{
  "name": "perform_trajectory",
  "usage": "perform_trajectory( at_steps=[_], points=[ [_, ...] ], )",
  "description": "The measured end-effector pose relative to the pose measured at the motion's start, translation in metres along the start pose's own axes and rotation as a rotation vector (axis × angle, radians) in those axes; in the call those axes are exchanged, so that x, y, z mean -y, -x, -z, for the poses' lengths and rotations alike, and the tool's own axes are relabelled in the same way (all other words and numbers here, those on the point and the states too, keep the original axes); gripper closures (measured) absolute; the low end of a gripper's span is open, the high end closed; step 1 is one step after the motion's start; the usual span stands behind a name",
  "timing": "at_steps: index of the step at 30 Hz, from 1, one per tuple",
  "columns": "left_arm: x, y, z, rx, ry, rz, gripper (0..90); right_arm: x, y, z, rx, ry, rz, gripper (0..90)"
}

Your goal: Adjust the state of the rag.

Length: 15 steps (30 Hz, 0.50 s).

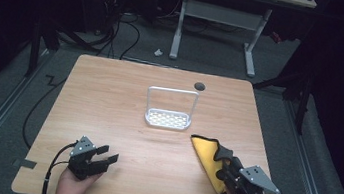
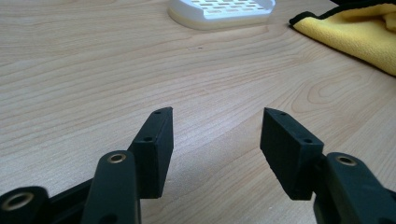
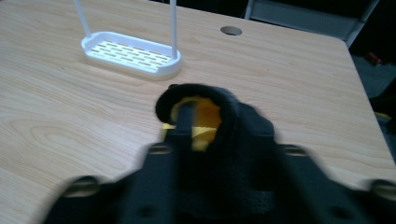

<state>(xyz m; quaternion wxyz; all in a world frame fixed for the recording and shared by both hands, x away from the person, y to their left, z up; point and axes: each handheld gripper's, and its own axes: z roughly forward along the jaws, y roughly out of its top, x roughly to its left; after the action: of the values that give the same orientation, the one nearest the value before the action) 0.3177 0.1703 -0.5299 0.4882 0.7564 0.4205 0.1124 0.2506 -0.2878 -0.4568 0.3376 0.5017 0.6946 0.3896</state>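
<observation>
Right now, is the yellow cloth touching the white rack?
Apart. The high view shows bare wood between the yellow cloth and the white rack.

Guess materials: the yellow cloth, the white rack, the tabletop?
Yellow cloth: soft fabric with a fuzzy matte nap and dark edging, likely microfibre; it bunches in the right gripper.
White rack: smooth slotted tray, probably plastic; thin hoop could be coated wire.
Tabletop: light wood grain, satin, maybe laminate.

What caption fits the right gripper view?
Right gripper closed on a bunched yellow-and-black cloth, white rack beyond.
</observation>
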Motion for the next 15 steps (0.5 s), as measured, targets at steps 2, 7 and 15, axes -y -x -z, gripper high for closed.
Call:
perform_trajectory(
  at_steps=[2, 7, 15],
  points=[
    [0.000, 0.001, 0.000, 0.001, -0.004, -0.004, 44.7, -0.001, -0.004, 0.002, 0.019, 0.026, 0.027, 86.9],
    [0.000, 0.002, -0.001, 0.000, -0.008, -0.010, 44.7, -0.010, -0.018, 0.003, -0.010, 0.055, 0.044, 87.1],
    [-0.001, 0.002, 0.000, 0.003, -0.005, -0.016, 44.7, -0.018, -0.081, -0.032, -0.151, 0.014, 0.164, 86.7]
  ],
)
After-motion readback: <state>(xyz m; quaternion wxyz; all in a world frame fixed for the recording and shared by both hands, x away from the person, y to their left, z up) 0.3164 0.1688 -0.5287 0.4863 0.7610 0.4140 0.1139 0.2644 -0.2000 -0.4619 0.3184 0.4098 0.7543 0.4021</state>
